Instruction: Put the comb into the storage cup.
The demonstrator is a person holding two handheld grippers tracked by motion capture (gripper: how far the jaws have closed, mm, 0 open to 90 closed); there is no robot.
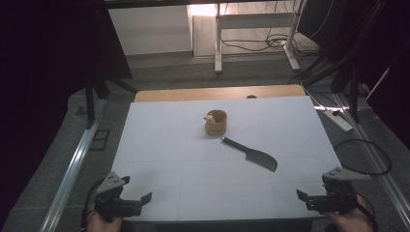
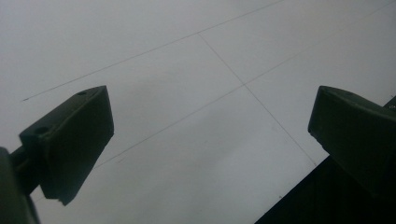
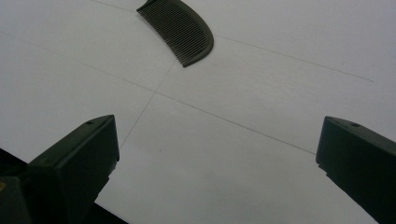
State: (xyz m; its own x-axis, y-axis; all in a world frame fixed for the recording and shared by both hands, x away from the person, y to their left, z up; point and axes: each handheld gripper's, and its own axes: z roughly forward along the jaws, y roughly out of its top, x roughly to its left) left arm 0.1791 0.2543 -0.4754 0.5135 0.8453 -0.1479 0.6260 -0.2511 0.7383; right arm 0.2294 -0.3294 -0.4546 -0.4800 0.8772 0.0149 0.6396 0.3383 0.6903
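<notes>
- High view: the left gripper (image 1: 126, 199) and right gripper (image 1: 314, 196) rest at the near corners of the white table (image 1: 159, 145), both spread wide and holding nothing. A dark comb (image 1: 251, 154) lies mid-table, just beside a small wooden cup (image 1: 216, 122).
- Left gripper view: jaws wide apart over bare table (image 2: 187, 56).
- Right gripper view: jaws wide apart, empty; comb (image 3: 180, 29) lies well ahead.

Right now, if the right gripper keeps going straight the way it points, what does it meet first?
Probably the dark comb, lying ahead of the open right gripper on the white table; nothing lies between them, though depth is uncertain.
</notes>
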